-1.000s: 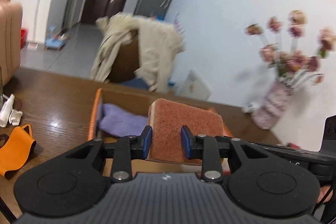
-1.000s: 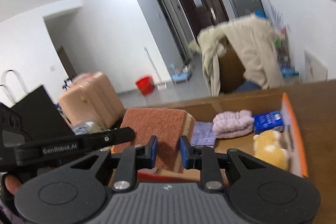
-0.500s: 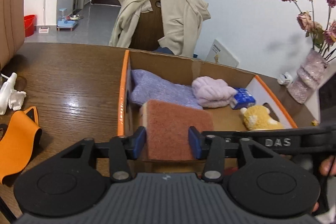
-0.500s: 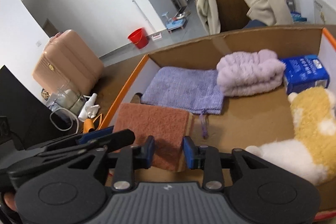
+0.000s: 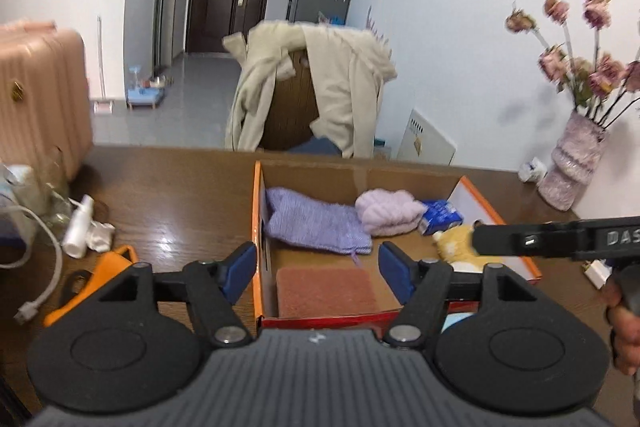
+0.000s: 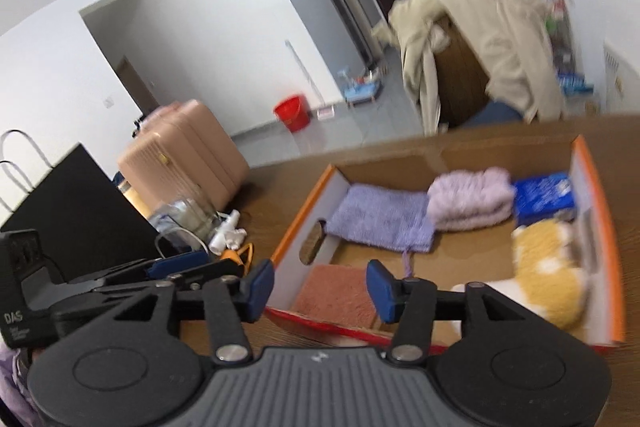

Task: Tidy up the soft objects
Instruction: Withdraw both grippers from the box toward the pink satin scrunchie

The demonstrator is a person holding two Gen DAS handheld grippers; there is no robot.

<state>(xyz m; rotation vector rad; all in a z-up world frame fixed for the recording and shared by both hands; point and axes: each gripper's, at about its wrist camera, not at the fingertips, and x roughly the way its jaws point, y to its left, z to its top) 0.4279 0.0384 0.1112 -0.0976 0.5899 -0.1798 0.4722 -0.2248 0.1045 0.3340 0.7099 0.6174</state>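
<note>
Rust cloth (image 5: 326, 291) released, flat in box (image 5: 498, 217)

Two towels (image 5: 316, 227); one plush toy (image 6: 548, 279)

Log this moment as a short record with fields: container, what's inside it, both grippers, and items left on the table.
container: cardboard box on wooden table
contents: rust-coloured towel flat at near left corner; purple cloth; lilac fluffy bundle; blue packet; yellow plush toy
left gripper: jaws have just been opening, apart above the towel, not touching it
right gripper: jaws have just been opening, nothing between the pads
outside box: orange item, white spray bottle, white cable
</note>
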